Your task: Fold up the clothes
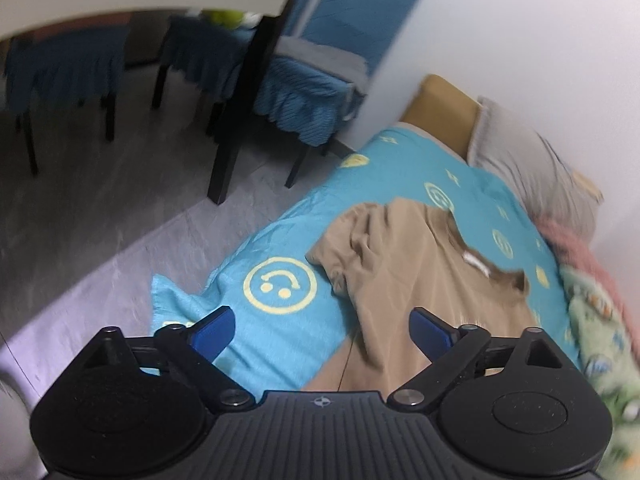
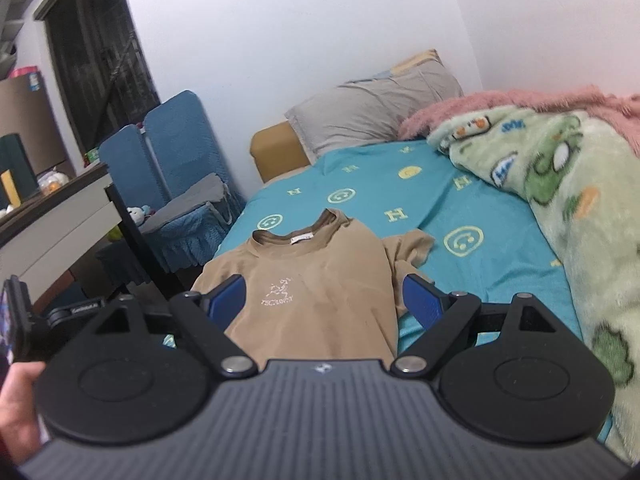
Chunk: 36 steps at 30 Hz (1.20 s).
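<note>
A tan T-shirt lies face up on the bed's turquoise sheet, collar toward the pillows, a white logo on the chest. One short sleeve spreads to the right. In the left wrist view the same T-shirt appears rumpled, its near sleeve bunched, a thin thread hanging from its lower edge. My left gripper is open above the sheet beside the shirt's edge, nothing between its blue pads. My right gripper is open too, hovering above the shirt's lower half without touching it.
A green cartoon blanket and a pink blanket pile along the bed's right side. Grey pillows sit at the headboard. Chairs with blue covers and a desk stand left of the bed. A person's hand shows at lower left.
</note>
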Each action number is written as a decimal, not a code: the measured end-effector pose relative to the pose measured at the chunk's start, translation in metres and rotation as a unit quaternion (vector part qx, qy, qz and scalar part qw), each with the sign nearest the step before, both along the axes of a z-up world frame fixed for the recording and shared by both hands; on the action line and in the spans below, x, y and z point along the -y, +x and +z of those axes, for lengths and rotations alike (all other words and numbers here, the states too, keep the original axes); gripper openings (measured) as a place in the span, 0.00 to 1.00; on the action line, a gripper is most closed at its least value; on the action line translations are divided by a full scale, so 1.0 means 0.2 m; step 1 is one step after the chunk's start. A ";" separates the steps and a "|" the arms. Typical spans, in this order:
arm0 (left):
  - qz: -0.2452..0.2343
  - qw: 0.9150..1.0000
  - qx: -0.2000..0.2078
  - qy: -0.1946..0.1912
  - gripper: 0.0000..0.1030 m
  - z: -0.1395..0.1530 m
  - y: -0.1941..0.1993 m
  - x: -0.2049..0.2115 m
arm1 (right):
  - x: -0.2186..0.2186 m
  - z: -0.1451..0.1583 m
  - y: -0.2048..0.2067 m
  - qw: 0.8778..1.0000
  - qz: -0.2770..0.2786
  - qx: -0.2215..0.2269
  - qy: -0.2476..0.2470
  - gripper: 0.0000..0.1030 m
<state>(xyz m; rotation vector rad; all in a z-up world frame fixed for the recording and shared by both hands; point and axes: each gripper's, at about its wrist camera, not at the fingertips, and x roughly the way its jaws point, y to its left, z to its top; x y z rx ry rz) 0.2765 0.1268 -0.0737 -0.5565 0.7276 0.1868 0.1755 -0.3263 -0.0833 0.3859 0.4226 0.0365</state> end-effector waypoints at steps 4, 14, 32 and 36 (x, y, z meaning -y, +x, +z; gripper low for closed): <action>0.026 0.998 0.013 -0.053 0.86 -0.04 0.13 -0.08 | 0.05 -0.02 0.03 0.999 -0.017 -0.006 0.028 0.84; 0.030 0.996 0.002 -0.088 0.70 -0.31 0.55 -0.17 | 0.01 -0.13 0.29 0.999 -0.022 -0.033 0.007 0.84; -0.098 0.993 0.012 0.063 0.03 -0.33 1.10 0.05 | 0.01 -0.34 0.56 0.995 -0.040 -0.093 0.010 0.84; -0.039 0.977 0.055 0.202 0.03 -0.13 1.13 0.07 | 0.02 -0.37 0.55 0.994 -0.049 -0.097 0.024 0.84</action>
